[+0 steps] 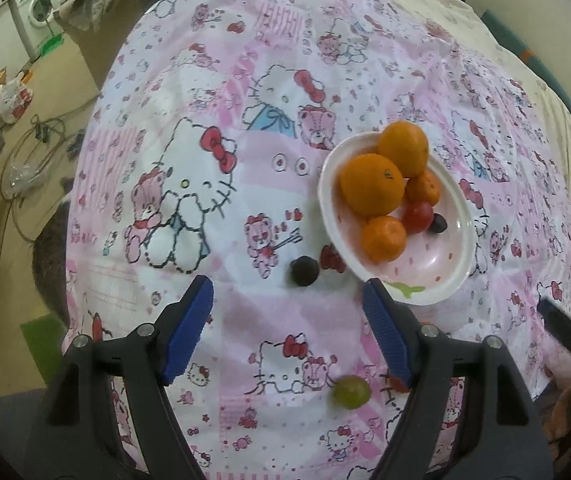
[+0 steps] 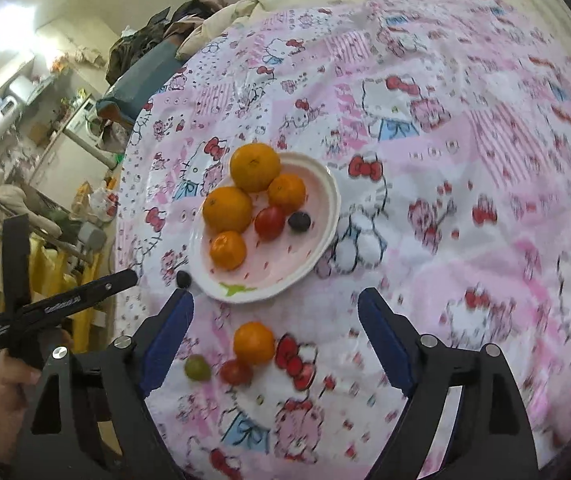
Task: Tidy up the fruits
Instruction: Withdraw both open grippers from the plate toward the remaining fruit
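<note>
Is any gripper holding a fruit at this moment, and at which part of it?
No, nothing is held. The left gripper and the right gripper are both open, with only tablecloth between the fingers.

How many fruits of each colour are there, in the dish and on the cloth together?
Orange: 5
Red: 2
Dark purple: 2
Green: 1
Total: 10

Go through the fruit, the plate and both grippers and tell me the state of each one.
Plate: upright on the cloth, holding six fruits.
Oranges in plate: four, piled together.
Loose orange: on the cloth, outside the plate.
Green grape: on the cloth.
Loose tomato: on the cloth.
Dark grape: on the cloth beside the plate.
Left gripper: open, empty.
Right gripper: open, empty.
</note>
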`<state>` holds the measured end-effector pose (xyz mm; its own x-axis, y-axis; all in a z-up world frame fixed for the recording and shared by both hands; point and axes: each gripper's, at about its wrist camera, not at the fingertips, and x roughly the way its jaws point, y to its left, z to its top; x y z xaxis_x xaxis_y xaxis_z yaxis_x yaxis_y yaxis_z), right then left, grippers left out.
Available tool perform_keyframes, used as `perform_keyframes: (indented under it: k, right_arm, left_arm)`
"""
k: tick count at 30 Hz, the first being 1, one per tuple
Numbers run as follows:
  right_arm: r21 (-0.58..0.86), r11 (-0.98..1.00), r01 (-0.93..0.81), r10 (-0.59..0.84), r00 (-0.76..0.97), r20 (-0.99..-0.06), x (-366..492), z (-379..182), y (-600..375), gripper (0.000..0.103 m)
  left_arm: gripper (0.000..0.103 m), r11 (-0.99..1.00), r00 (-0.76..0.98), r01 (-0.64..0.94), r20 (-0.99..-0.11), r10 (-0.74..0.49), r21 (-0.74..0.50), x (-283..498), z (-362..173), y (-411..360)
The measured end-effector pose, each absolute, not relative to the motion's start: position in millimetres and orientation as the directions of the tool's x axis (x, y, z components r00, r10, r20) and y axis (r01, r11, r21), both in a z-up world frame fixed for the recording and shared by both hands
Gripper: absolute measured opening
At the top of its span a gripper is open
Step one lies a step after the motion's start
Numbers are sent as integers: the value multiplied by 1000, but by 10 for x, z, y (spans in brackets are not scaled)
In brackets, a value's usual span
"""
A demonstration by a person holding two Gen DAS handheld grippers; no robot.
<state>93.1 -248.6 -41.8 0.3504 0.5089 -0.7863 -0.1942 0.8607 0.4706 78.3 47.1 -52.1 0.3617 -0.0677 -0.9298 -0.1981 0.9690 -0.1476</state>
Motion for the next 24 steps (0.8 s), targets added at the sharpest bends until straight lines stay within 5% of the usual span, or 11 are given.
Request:
perform_keyframes:
  k: [24]
  right_arm:
    - [488,864,-121,503,254,-826,771,-716,-2344,91]
  left_arm:
    - [74,913,262,-358,-960,-102,-195,876,-973,800]
